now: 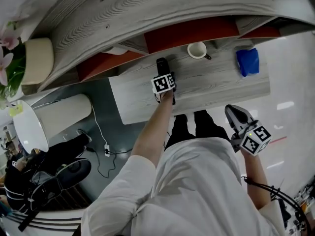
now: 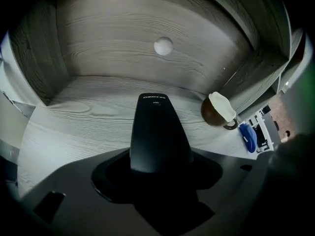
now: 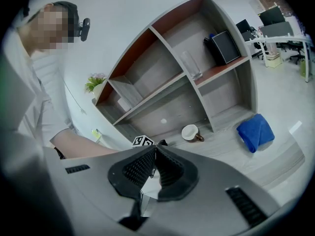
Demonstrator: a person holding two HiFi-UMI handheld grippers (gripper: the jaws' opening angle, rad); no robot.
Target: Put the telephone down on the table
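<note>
The left gripper (image 1: 163,72) is clamped on the black plastic telephone handset (image 2: 158,132), pointing steeply down over the pale grey wood-grain table (image 1: 221,90). Whether the handset touches the surface cannot be told. The right gripper (image 3: 154,149) is held off the table's near edge, jaws closed together and empty. A white cup (image 1: 197,50) and a folded blue cloth (image 1: 247,62) lie further right on the table.

Cup (image 1: 197,50) midway along the far edge of the bench (image 1: 211,92), cloth (image 1: 247,62) right of it by the far right corner, telephone (image 1: 162,64) left of it over the left end, shelves (image 1: 147,14) behind.
</note>
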